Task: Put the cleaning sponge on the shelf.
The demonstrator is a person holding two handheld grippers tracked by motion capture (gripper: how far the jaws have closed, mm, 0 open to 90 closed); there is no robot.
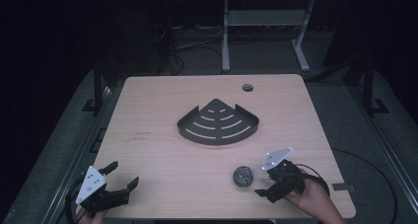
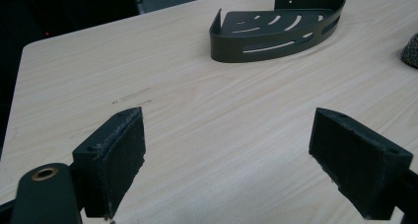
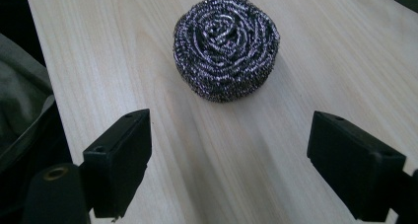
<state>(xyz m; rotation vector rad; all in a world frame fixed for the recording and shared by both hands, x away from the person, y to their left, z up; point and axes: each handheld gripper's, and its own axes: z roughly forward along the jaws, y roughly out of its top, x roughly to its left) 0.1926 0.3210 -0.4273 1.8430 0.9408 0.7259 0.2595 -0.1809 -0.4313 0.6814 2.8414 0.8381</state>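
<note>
On pale wooden table [image 1: 162,184]: one round steel-wire scouring pad [image 1: 243,175], near front edge, just beside right tongs [image 1: 264,190], spread open; one black slotted corner shelf [image 1: 218,122], centre; left tongs [image 1: 123,176], open, empty.

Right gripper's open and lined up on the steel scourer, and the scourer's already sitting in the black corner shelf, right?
Not quite. The right gripper is open and lined up on the steel scourer, but the scourer lies on the bare table, apart from the black corner shelf. The high view shows the gap between them.
</note>
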